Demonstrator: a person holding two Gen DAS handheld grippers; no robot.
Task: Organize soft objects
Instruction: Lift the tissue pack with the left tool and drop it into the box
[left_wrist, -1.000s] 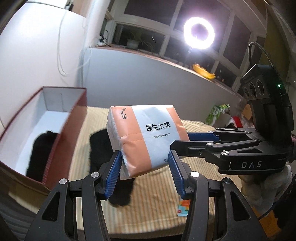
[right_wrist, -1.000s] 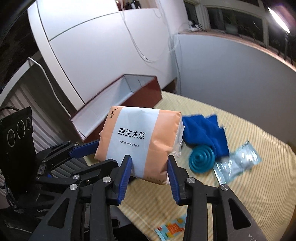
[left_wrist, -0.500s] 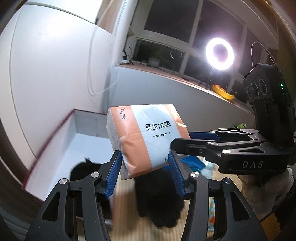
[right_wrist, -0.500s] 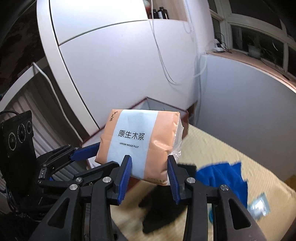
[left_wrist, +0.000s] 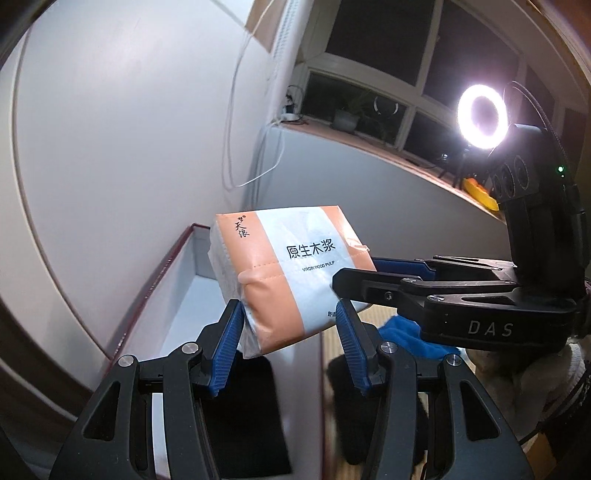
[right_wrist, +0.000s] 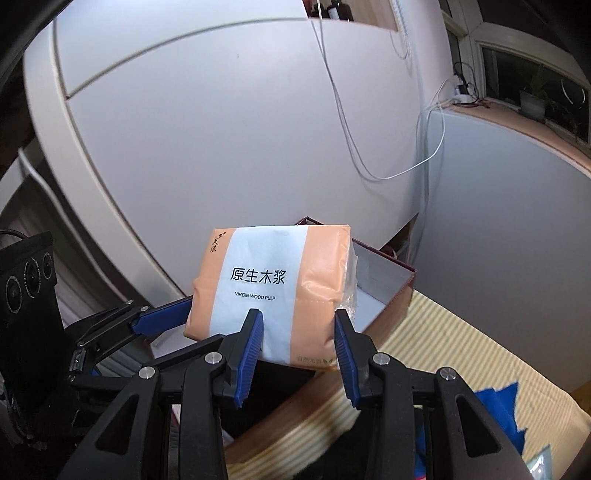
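Above the open red cardboard box with the pale inside (left_wrist: 173, 280) I hold a soft, pillowy tissue pack in glossy orange-and-white plastic wrap (left_wrist: 291, 273), printed with black characters and "VIRGIN WOOD PULP". My left gripper (left_wrist: 290, 332) has its ribbed blue pads pressed on the pack's near lower corner, and the wrap puckers into a small crease just above them. My right gripper (right_wrist: 299, 338) clamps the opposite edge, its blue pads squeezing the pack where the orange band meets the white; a crinkled clear seal sticks out at that end. So both tongs are closed on the same pack, one at each side, and it hangs tilted in the air, clear of the box.

Inside the box lies something black and matte (left_wrist: 243, 413), fuzzy at the edge; it is blurred, so I take it for cloth but cannot be sure. The box stands on a cream mat with fine woven stripes (right_wrist: 450, 354). On that mat, to the right, lies a crumpled bright blue fleecy cloth (right_wrist: 498, 410). Behind the box rise smooth white cabinet panels (right_wrist: 221, 129), with thin white cables (right_wrist: 369, 173) drooping over them. A ring light (left_wrist: 481, 116) glows by the dark window.
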